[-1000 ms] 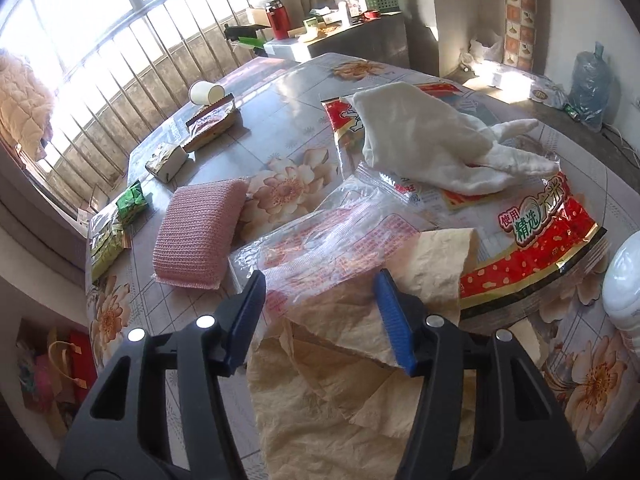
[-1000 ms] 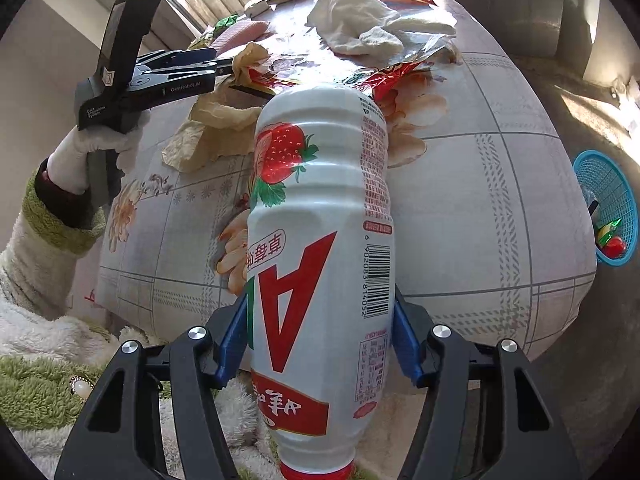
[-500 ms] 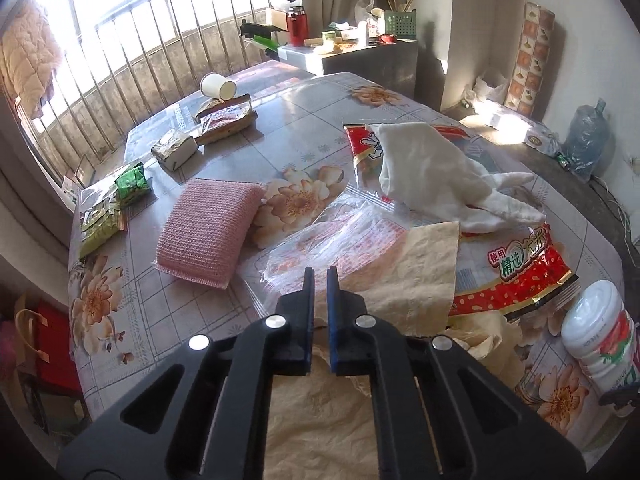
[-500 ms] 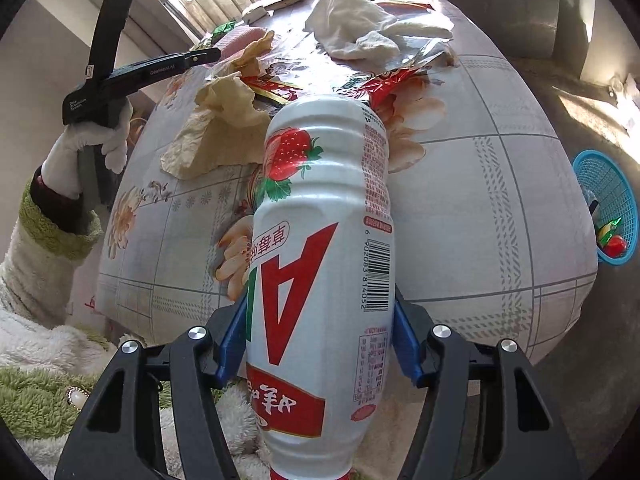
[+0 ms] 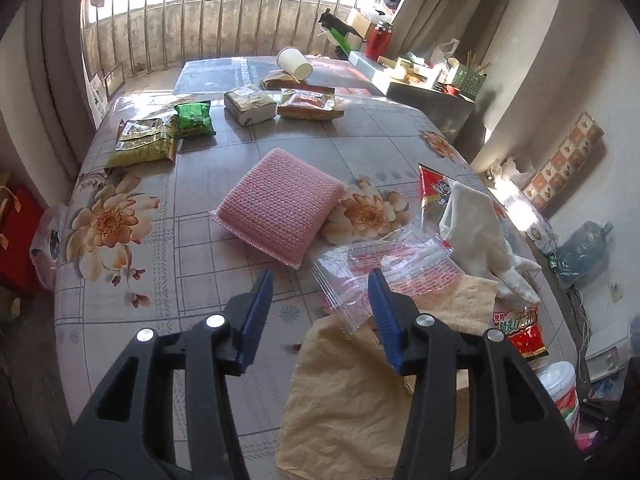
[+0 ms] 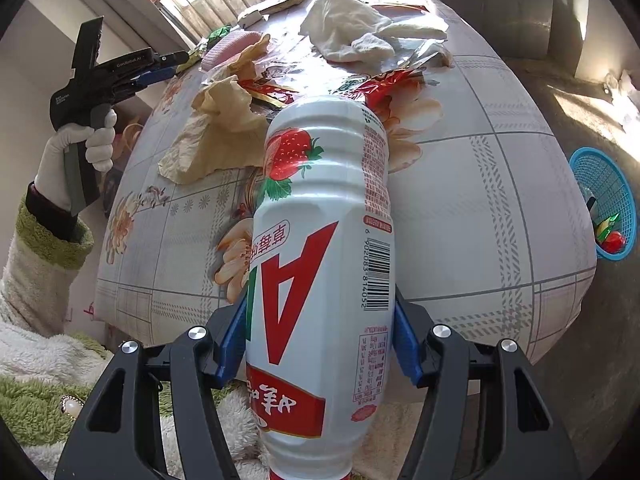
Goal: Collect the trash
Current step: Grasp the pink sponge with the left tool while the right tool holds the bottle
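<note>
My left gripper (image 5: 320, 292) hovers over the flowered table (image 5: 168, 280), its jaws opening with nothing between them. A crumpled tan paper (image 5: 352, 400) lies just below and right of it, partly under a clear plastic bag (image 5: 392, 268). Beyond are a white cloth (image 5: 476, 232) and a red wrapper (image 5: 520, 328). My right gripper (image 6: 320, 336) is shut on a white strawberry drink bottle (image 6: 320, 240), held off the table's near edge. The right wrist view shows the left gripper (image 6: 160, 68) in a gloved hand, left of the tan paper (image 6: 216, 136).
A pink knitted pad (image 5: 280, 208) lies mid-table. Green snack packets (image 5: 148, 140), a wrapped block (image 5: 250, 106), an orange packet (image 5: 310, 106) and a paper cup (image 5: 294, 64) sit farther back. A blue basket (image 6: 604, 204) holding some trash stands on the floor to the right.
The left gripper shut on the tan paper and lifted it, then opened and let it drop. It rolled and drew off to the left. The right gripper and bottle stayed still.
</note>
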A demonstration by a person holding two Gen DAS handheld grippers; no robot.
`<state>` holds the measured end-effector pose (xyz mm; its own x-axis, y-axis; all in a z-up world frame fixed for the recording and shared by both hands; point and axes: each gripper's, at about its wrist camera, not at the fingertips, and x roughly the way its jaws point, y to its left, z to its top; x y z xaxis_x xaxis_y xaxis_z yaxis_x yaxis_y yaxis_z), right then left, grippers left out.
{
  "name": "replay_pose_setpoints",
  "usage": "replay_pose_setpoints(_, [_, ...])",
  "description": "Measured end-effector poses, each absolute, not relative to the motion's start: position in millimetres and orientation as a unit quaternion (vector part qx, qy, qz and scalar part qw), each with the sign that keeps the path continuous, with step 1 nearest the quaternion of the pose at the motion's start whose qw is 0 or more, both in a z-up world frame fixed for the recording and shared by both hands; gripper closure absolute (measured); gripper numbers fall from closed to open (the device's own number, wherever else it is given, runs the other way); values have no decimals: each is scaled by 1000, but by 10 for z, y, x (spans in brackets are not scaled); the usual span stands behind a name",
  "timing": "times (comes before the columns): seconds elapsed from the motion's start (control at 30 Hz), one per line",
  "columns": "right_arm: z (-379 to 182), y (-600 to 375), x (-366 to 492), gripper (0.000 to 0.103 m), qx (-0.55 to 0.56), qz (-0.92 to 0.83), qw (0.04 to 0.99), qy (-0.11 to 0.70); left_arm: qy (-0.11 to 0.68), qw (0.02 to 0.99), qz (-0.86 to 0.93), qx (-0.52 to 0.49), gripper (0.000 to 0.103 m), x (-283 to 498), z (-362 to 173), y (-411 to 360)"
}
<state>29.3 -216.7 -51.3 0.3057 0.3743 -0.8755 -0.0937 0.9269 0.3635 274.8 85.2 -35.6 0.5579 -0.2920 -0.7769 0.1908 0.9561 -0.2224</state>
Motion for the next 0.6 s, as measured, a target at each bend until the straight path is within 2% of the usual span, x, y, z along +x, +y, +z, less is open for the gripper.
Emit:
replay_pose_setpoints(0.07, [-512,-2167,298,43,123,145,797,573,445,883,-127,-80,37,2903,-345,958])
replay_pose_setpoints(0.1, [-513,-2165,300,43,123,145,797,573,448,881,-123,-86,24,3008,-349,990])
replay_pose_setpoints(0.13, [-515,-2164,303,43,123,144,797,574,456,878,-116,-87,21,3128,-363,1002])
replay_pose_setpoints(0.27, [-517,-2159,318,43,124,141,795,577,487,860,-142,-61,19,3623,-445,884])
replay_pose_setpoints(0.43, [-523,-2158,347,43,129,136,791,582,529,835,-146,26,19,4094,-710,609])
replay_pose_setpoints(0.6, [-527,-2161,371,43,133,135,786,588,558,815,-153,34,16,4298,-936,477])
